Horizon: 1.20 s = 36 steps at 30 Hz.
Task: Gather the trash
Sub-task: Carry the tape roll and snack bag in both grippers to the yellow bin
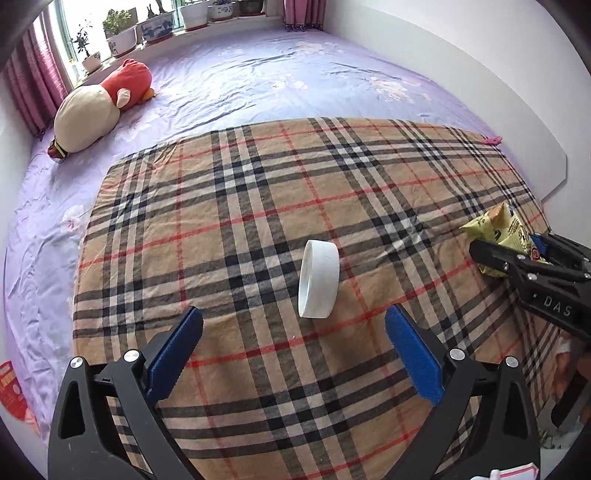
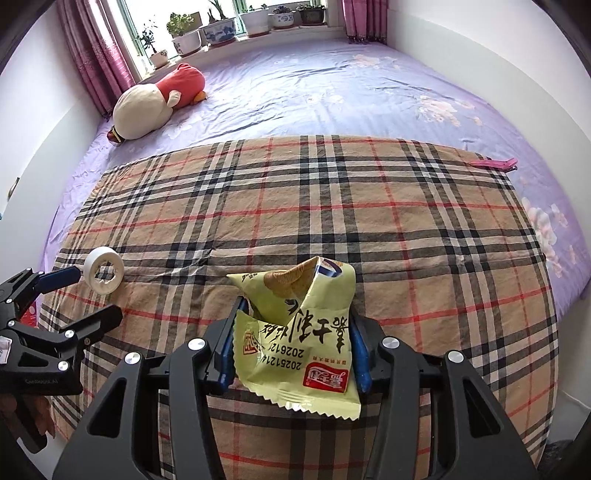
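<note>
A white tape roll stands on its edge on the plaid blanket. My left gripper is open just short of it, its blue pads apart on either side. The roll also shows in the right wrist view, next to the left gripper. My right gripper is shut on a yellow-green snack wrapper, held just above the blanket. In the left wrist view the right gripper holds the wrapper at the right edge.
The plaid blanket lies on a purple bed sheet. A red and cream plush toy lies at the far left of the bed. A pink clip sits at the blanket's far right corner. Potted plants line the windowsill.
</note>
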Tool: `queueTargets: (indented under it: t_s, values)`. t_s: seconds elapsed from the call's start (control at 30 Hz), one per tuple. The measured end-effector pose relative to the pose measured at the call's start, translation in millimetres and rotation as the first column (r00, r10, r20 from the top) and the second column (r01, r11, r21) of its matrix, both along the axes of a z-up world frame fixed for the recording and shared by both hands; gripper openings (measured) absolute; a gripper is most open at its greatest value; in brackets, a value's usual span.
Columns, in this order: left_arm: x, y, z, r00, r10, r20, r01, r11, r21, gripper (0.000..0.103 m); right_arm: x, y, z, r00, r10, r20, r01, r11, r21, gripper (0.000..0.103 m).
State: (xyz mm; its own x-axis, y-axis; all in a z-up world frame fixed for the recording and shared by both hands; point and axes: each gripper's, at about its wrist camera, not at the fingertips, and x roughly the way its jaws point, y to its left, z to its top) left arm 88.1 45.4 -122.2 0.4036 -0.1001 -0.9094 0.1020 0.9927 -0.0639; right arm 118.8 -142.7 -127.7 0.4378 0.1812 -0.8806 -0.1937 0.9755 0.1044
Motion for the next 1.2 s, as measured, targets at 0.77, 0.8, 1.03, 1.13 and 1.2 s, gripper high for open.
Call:
queueTargets:
  t_s: [0.77,0.8,1.03,1.13,1.2]
  values:
    - [69.2,-21.3,-5.0,0.982,-0.187,0.039,0.189,0.979,-0.072,0.013,-1.0,-6.5,-1.2,0.999,-0.024,0.035,0.025,0.999,-0.032,0.051]
    - [66.6,-20.7,-4.5,0.981,-0.189,0.037,0.191,0.979,-0.077,0.013,-2.2,-7.0,-1.1,0.999,-0.025,0.035,0.026,0.999,-0.028,0.051]
    - [43.0,-21.9,-3.5,0.982,-0.188,0.016,0.189,0.979,-0.075,0.013,-12.1,-10.0,-0.2,0.999,-0.022,0.038,0.024,0.999,-0.035,0.048]
    - [32.0,-21.9,-2.2,0.983,-0.184,0.005,0.184,0.981,-0.063,0.013,-17.3,-10.6,0.2,0.999,-0.022,0.036,0.023,0.999,-0.041,0.048]
    - [24.7,-22.3,-0.7,0.983,-0.182,-0.001,0.182,0.982,-0.054,0.013,-21.8,-11.8,1.0,0.999,-0.027,0.031,0.028,0.999,-0.039,0.048]
